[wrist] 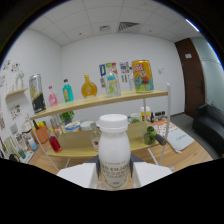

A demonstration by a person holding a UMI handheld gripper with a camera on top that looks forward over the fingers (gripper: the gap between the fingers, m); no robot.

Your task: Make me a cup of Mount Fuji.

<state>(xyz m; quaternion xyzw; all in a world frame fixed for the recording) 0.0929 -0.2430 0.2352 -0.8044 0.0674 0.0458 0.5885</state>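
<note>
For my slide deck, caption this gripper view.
Gripper holding a white bottle between its fingers, facing a two-tier shelf of drinks.

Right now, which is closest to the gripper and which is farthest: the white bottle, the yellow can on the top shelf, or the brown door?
1. White bottle: between the gripper fingers, pressed from both sides.
2. Yellow can: on the top shelf, beyond the bottle.
3. Brown door: in the back wall, behind the shelves.

bottle (114, 150): white, with dark lettering on its label
fingers (77, 175): white
can (142, 76): yellow and red
shelf (100, 102): pale wood
door (189, 75): dark brown
</note>
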